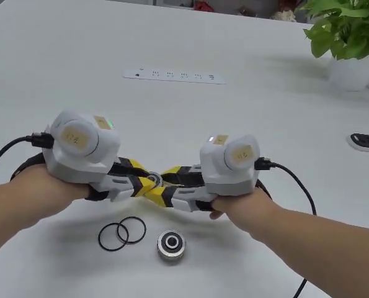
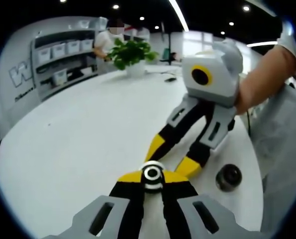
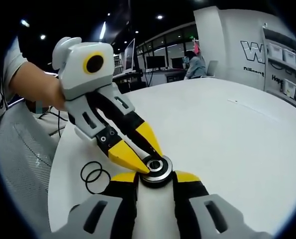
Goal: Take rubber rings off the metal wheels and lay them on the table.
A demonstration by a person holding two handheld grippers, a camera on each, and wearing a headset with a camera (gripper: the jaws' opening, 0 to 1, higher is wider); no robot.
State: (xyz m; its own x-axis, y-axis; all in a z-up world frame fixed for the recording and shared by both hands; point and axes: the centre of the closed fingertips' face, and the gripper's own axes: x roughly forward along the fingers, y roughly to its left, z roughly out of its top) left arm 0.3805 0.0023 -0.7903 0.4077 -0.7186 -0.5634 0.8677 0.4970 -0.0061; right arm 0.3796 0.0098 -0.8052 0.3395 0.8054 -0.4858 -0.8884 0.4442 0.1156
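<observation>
A small metal wheel [image 1: 154, 181] with a black rubber ring hangs above the table between both grippers. My right gripper [image 3: 156, 178] is shut on the wheel [image 3: 156, 169] across its width. My left gripper [image 2: 152, 180] comes in from the left and pinches the wheel's [image 2: 152, 173] rim, jaws nearly together; whether they grip the ring alone is unclear. In the head view the left gripper [image 1: 147, 182] and right gripper [image 1: 161, 188] meet tip to tip. Two loose black rubber rings [image 1: 122, 233] lie overlapping on the white table [image 1: 190, 118]. A second metal wheel [image 1: 171, 244] lies flat beside them.
A white power strip [image 1: 173, 76] lies further back at the table's middle. A potted plant [image 1: 345, 37] stands at the far right corner, and a dark remote-like object [image 1: 366, 142] lies at the right edge. Black cables trail from both grippers.
</observation>
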